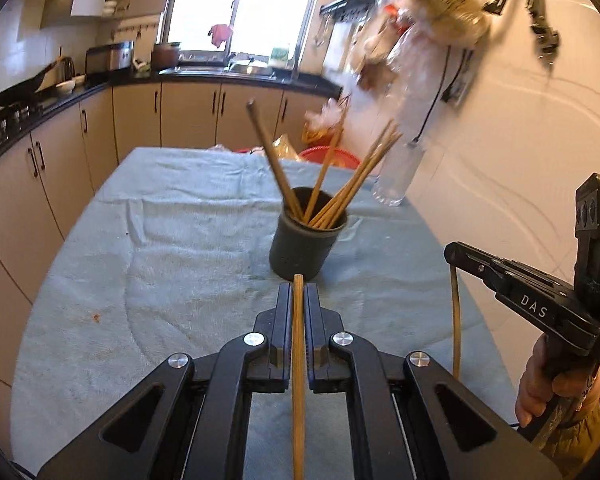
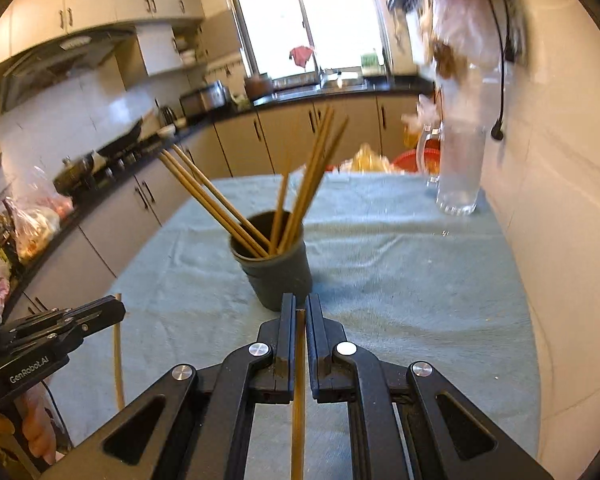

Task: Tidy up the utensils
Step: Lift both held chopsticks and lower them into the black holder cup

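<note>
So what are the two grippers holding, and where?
Each holds one chopstick near its top end: left gripper on left chopstick, right gripper on right chopstick.

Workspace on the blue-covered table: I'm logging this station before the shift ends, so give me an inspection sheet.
Surface: table under a rumpled blue towel, small stains.
Job's things: dark utensil cup upright, holding several chopsticks.
Clutter: clear glass mug at the far edge by the wall.
Grippers: left gripper shut on one chopstick; right gripper shut on another chopstick.
Cables: black cord hanging on the wall.
Surroundings: kitchen counter, cabinets, window.
</note>
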### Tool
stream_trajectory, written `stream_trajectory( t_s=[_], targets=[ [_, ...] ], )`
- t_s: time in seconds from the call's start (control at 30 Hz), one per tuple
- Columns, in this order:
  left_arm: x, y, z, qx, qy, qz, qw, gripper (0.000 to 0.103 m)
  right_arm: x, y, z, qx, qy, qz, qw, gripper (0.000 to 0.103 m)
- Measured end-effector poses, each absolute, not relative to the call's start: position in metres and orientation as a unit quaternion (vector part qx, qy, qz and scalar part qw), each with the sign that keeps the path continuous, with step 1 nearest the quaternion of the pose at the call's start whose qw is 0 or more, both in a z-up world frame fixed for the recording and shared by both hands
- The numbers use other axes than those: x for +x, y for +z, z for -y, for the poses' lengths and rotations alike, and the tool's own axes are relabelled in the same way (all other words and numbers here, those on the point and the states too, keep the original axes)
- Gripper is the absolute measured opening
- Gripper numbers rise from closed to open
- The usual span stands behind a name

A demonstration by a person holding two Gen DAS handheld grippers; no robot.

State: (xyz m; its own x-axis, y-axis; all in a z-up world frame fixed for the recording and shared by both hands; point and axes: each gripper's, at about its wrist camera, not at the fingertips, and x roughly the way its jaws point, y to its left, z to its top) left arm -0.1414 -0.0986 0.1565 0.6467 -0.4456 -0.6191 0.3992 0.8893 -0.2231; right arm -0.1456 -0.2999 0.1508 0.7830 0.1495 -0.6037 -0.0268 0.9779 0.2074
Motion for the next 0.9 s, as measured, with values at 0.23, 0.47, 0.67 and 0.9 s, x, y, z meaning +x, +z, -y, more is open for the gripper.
stream_trajectory(
  t_s=[0.23, 0.47, 0.67, 0.9],
  targets=[
    [-0.176, 0.167, 0.094, -0.036, -0.246, -0.326, 0.912, 0.005, -0.198, 0.18, 0.291, 0.085, 0.048, -0.273, 0.957, 0.005],
    [-0.204, 0.183, 0.093, -0.03, -0.259, -0.298, 0.918, 0.005, -0.23, 0.198, 0.287, 0.086, 0.051, -0.242, 0.965, 0.005],
    [-0.217, 0.2, 0.095, -0.03, -0.269, -0.274, 0.923, 0.005, -0.246, 0.209, 0.283, 0.082, 0.053, -0.223, 0.97, 0.005],
    [-0.202, 0.214, 0.097, -0.041, -0.267, -0.263, 0.926, 0.005, -0.241, 0.218, 0.282, 0.089, 0.057, -0.209, 0.972, 0.005]
  ],
)
